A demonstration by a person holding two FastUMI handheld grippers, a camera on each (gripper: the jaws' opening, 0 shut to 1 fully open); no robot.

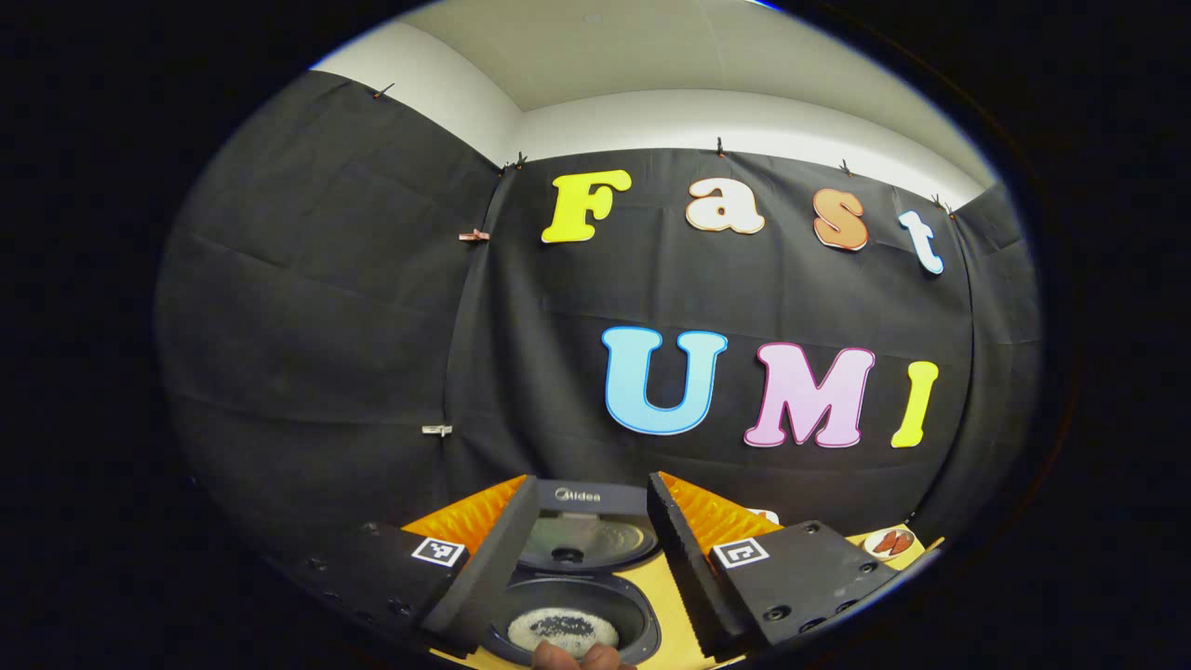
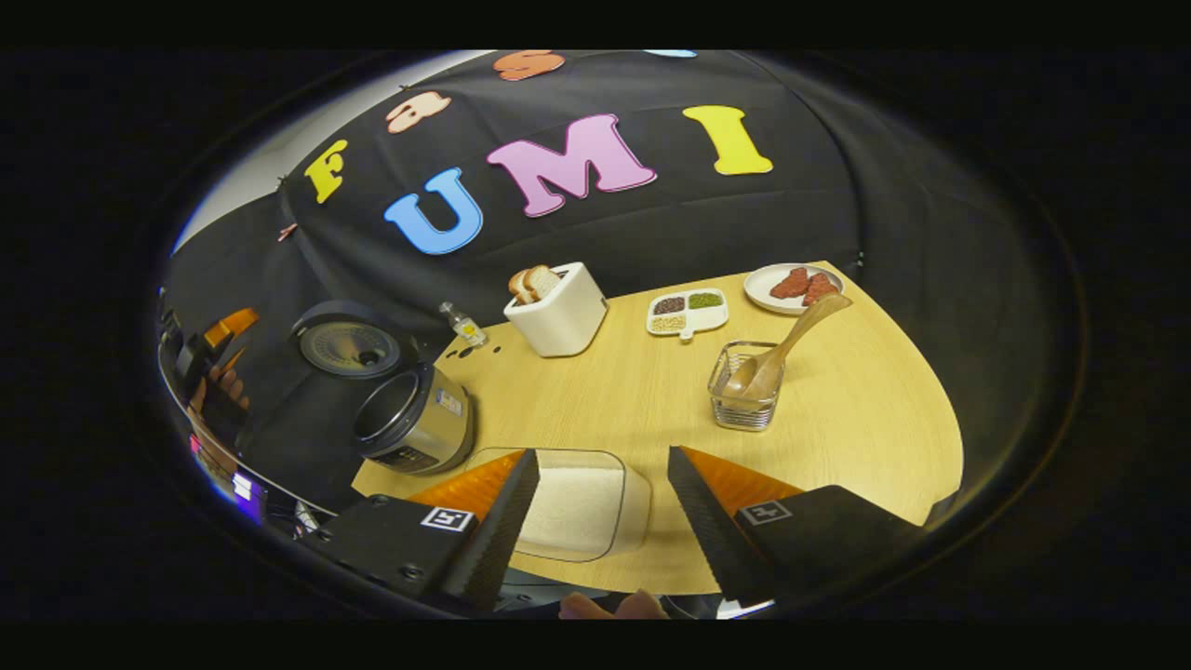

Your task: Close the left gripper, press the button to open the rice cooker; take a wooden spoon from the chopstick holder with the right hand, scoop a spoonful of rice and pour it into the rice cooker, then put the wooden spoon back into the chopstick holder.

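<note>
At the bottom centre of the left gripper view, the cooker [image 1: 572, 596] stands open between the released jaws of the left gripper [image 1: 593, 535], "Midea" on its raised lid [image 1: 579, 521], rice in the pot. In the right gripper view, the spoon [image 2: 791, 340] leans in the holder [image 2: 742, 389], right of centre, beyond the right gripper [image 2: 603, 507], jaws apart over a rice tub [image 2: 582, 507].

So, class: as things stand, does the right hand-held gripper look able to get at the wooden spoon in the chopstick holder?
Probably yes. The right hand-held gripper is open, and bare table lies between it and the chopstick holder. The wooden spoon leans out above the rim, its handle free of the plate behind.
</note>
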